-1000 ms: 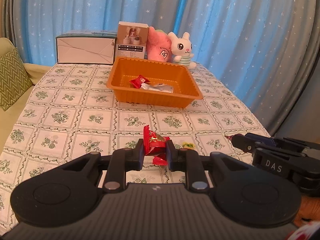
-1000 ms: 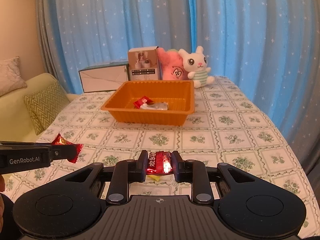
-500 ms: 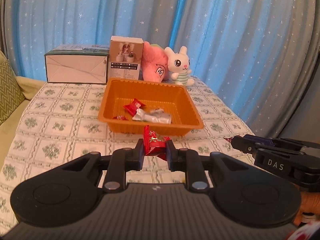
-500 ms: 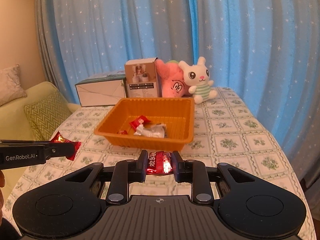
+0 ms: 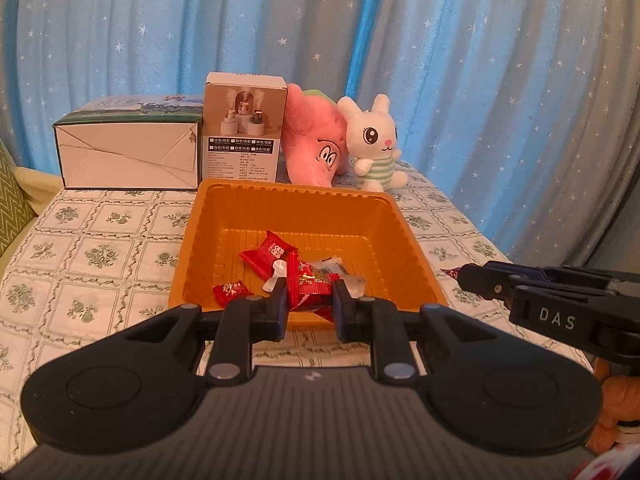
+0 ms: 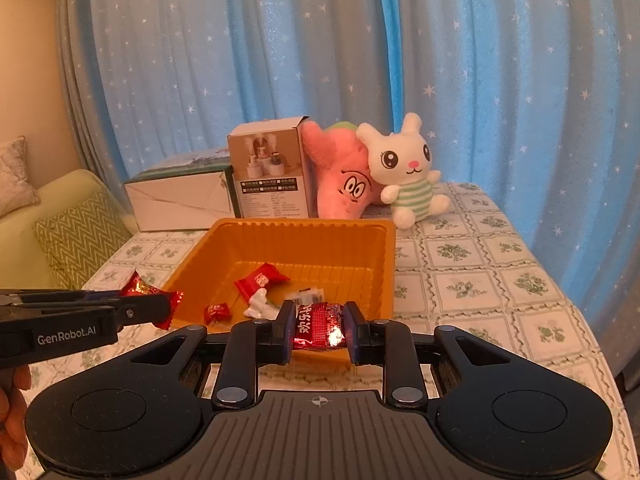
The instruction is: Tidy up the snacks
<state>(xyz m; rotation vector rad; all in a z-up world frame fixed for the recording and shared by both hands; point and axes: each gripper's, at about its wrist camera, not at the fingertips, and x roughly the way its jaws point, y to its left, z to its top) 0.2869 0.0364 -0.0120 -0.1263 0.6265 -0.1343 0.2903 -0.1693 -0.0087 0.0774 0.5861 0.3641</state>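
An orange tray (image 5: 416,248) (image 6: 384,252) sits on the flowered tablecloth and holds red wrapped candies (image 5: 269,253) (image 6: 260,279) and a clear wrapper (image 5: 340,270). My left gripper (image 5: 309,298) is shut on a red candy (image 5: 308,286), just above the tray's near rim. From the right wrist view that same left gripper (image 6: 160,308) shows at the tray's left edge with its candy (image 6: 140,289). My right gripper (image 6: 318,324) is shut on a red snack packet (image 6: 318,323) at the near rim. Its fingertips (image 5: 472,278) show right of the tray.
Behind the tray stand a white carton (image 5: 128,152), a small product box (image 5: 242,136), a pink plush (image 5: 316,144) and a white bunny plush (image 5: 374,140). Blue starred curtains close the back. A green cushion (image 6: 80,236) lies on a sofa at left.
Both grippers have moved forward over the table to the tray's near rim, each still holding its red snack. The tray now looms large in both views.
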